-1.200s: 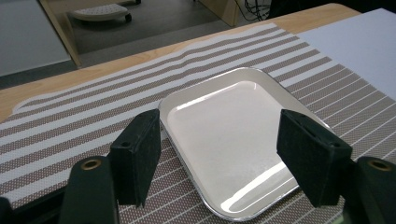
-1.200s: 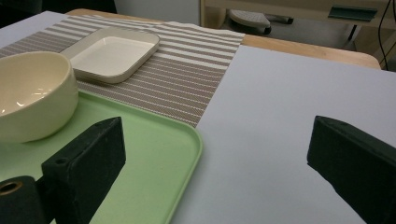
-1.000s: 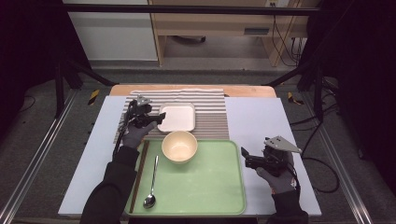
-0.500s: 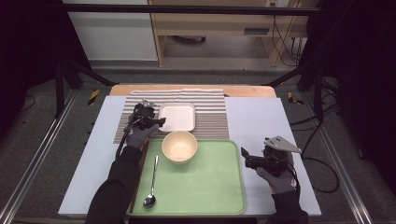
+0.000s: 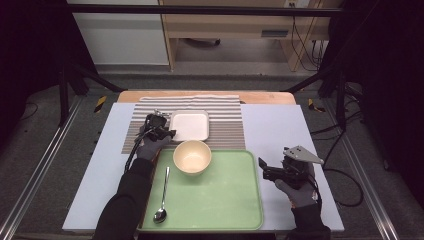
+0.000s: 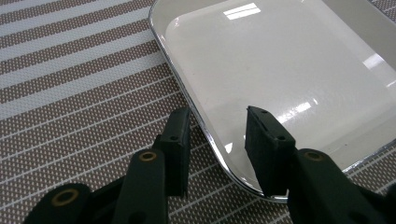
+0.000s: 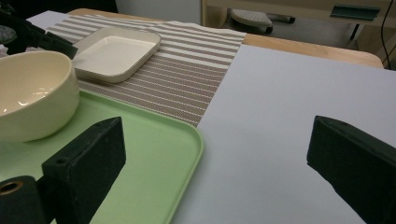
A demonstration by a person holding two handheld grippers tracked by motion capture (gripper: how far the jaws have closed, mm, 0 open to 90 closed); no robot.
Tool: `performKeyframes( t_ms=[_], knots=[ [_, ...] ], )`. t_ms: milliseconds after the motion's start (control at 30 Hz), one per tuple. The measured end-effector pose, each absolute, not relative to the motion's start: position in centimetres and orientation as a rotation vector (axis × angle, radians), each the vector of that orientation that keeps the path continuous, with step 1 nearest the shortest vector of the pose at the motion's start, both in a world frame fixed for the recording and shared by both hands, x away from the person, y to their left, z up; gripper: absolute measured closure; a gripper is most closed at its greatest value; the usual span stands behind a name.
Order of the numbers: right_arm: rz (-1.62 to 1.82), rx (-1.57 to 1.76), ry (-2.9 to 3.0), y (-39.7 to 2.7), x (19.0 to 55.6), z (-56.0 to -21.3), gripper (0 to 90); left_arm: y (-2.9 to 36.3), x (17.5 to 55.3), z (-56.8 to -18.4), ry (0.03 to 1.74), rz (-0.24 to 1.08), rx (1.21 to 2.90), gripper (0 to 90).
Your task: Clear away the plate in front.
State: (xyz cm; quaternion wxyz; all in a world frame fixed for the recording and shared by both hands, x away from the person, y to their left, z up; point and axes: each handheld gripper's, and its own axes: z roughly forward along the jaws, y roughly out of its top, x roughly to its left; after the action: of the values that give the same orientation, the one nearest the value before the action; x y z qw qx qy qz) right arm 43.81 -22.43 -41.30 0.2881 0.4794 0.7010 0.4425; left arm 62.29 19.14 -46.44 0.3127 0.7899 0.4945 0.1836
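Room: dark surrounds, grey floor, wooden bench w/ cables at 12 o'clock beyond the table (image 5: 280, 130). Table is pale lavender-white w/ a wood edge along the far side. Striped mat (image 5: 225, 125) lies at 12 o'clock of the green tray (image 5: 225, 200); tray sits at the near edge, centre.

On the tray: cream bowl (image 5: 192, 156) at its 11 o'clock corner, spoon (image 5: 162, 200) along its 9 o'clock side, handle pointing to 12.

White square dish (image 5: 190, 125) sits on the mat, just at 12 o'clock of the bowl.

Left gripper (image 5: 167, 131) is at the dish's 9 o'clock rim. Left gripper view: jaws straddle the rim, one pad on the mat outside, the other over the dish floor; they've just been closing, now narrow w/ a gap left. Can't tell whether the pads touch the rim yet.

Right gripper (image 5: 262, 167) rests at 3 o'clock of the tray, over bare table, jaws wide, nothing between.

Cut off/hidden: dish's far corners run out of the left gripper view; bowl clipped at the right gripper view's 9 o'clock edge. High view is too coarse to show the left jaw gap; the right gripper view shows the dish wall's slope.
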Motion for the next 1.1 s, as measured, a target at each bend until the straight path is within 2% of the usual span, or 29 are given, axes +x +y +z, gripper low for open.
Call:
performKeyframes(
  t_ms=[333,600,933,1100],
  knots=[
    [1.174,1.278,1.871,-22.31,43.82,-41.31,4.6,19.05,62.34,-46.56,1.359,0.456,2.063,69.1],
    [1.175,1.275,1.875,-22.13,43.83,-41.31,4.5,19.18,62.54,-46.51,1.409,0.419,2.018,79.3],
    [1.171,1.277,1.872,-22.30,43.84,-41.32,4.5,19.01,62.77,-46.43,1.443,0.420,1.993,84.2],
    [1.175,1.282,1.871,-22.35,43.86,-41.36,4.5,19.28,62.52,-45.68,1.423,0.413,1.928,86.6]
  ],
)
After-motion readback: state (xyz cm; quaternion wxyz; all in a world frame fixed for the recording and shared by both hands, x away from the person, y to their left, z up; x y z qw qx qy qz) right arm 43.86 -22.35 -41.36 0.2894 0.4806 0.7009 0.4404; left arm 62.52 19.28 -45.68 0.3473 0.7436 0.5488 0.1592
